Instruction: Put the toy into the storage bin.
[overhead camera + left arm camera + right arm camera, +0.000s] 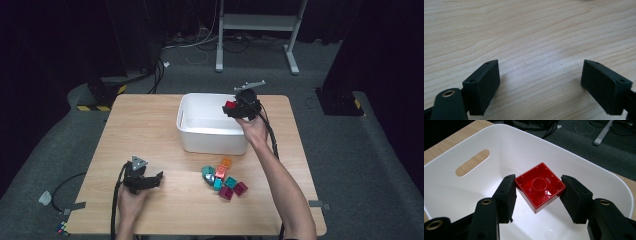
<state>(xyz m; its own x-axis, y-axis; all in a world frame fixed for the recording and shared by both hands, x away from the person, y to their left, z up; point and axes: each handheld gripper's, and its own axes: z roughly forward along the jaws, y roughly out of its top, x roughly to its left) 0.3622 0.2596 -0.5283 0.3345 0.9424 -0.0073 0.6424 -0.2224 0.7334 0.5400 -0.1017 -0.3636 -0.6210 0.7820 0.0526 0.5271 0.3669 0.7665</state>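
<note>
A wooden table [150, 130] carries a white bin [210, 135] and a cluster of coloured blocks [223, 180].

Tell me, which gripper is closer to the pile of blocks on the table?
Left. The left gripper rests on the table beside the pile of blocks. The right gripper is farther off, over the white bin, holding a red block.

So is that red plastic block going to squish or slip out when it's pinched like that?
The hollow red plastic block probably stays stiff; its walls look rigid. It likely weighs little, being an open shell. Pinched corner to corner by the right gripper, its glossy sides might slip.
</note>
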